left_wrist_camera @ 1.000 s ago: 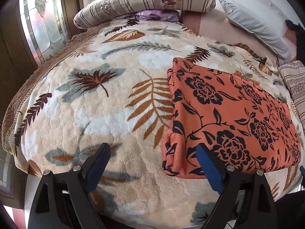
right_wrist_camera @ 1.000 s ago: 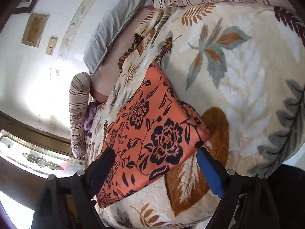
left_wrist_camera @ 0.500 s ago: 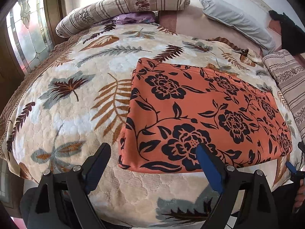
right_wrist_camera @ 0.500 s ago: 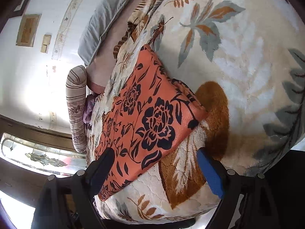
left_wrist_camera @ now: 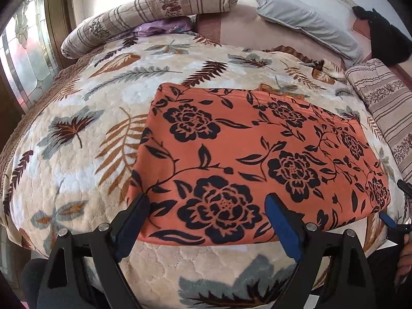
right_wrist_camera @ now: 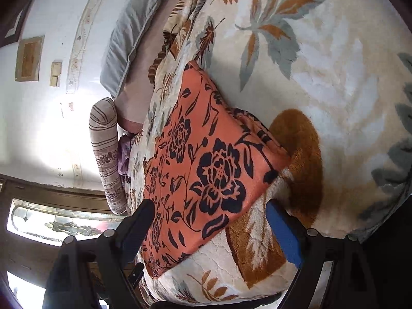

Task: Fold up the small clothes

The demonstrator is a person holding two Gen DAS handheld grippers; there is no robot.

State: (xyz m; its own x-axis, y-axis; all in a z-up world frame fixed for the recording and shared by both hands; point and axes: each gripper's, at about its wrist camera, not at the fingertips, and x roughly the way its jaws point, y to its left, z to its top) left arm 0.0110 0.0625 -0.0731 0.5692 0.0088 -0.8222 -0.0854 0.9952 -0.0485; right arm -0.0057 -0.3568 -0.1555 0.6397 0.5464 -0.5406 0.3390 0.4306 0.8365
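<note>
An orange garment with black flowers lies folded flat as a rectangle on the leaf-patterned blanket. My left gripper is open and empty, its jaws straddling the garment's near left corner just above it. In the right wrist view the same garment runs diagonally; my right gripper is open and empty over its near right corner. The right gripper's tip shows at the edge of the left wrist view.
Striped bolsters and a grey pillow lie along the head of the bed. A purple cloth sits under the far bolster. A stained-glass window is on the left. The bed's front edge is just below the grippers.
The left gripper has moved right and closer, so the garment's near left corner now sits between its jaws. The right gripper has moved slightly closer to the garment. The garment lies still.
</note>
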